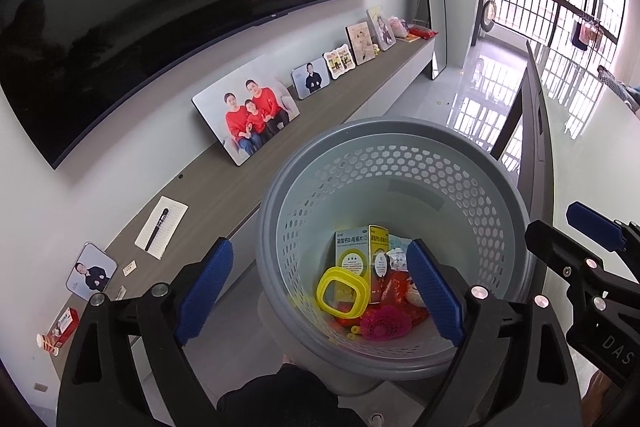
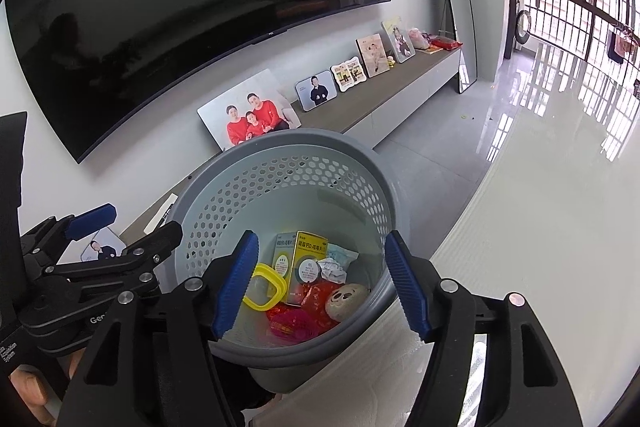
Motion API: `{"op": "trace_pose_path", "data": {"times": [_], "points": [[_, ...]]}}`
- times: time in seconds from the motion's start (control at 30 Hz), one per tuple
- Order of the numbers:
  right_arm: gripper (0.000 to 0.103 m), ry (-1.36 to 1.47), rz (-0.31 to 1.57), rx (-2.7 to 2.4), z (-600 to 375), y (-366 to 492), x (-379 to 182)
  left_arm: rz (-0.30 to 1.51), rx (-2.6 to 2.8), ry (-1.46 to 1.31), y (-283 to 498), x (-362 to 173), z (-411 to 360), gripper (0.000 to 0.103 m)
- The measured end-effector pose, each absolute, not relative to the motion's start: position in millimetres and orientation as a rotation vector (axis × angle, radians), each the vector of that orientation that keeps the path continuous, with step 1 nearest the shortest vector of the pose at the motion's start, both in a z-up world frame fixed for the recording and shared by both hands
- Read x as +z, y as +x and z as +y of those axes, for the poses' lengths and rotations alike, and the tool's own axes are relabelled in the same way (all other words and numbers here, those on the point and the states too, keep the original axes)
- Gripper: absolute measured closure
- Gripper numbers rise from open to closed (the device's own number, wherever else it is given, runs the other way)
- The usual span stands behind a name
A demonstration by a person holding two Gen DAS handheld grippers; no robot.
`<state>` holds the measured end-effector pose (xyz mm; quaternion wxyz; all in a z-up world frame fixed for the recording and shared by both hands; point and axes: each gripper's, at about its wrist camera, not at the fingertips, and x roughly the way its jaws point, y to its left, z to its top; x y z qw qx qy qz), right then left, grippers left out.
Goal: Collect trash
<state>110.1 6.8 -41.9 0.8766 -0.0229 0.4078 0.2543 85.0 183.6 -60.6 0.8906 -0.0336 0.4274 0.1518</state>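
A grey perforated basket [image 1: 400, 163] stands below both grippers; it also shows in the right wrist view [image 2: 280, 163]. Inside lie yellow medicine boxes [image 1: 352, 259], a yellow plastic ring [image 1: 340, 293], a pink round piece [image 1: 384, 323], red wrappers [image 2: 316, 297], crumpled paper [image 2: 334, 267] and a round smiley-face ball [image 2: 346, 299]. My left gripper [image 1: 320, 291] is open and empty above the basket's near rim. My right gripper [image 2: 324, 283] is open and empty above the basket's opening. Each gripper shows at the edge of the other's view.
A long wooden TV shelf [image 1: 248, 183] holds several photo frames [image 1: 246, 111], a notepad with a pen [image 1: 160, 223], and a small red box [image 1: 60, 327]. A big TV [image 1: 160, 7] hangs above. A glossy white table [image 2: 540, 207] lies to the right.
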Motion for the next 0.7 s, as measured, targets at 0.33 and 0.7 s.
{"op": "trace_pose_path", "data": {"times": [0.33, 0.7], "points": [[0.039, -0.041, 0.854, 0.527, 7.3, 111.6, -42.2, 0.878, 0.321, -0.067, 81.0, -55.7, 181.5, 0.013], [0.038, -0.043, 0.853, 0.522, 7.9, 111.5, -42.6, 0.870, 0.328, -0.061, 79.7, -51.4, 181.2, 0.007]]}}
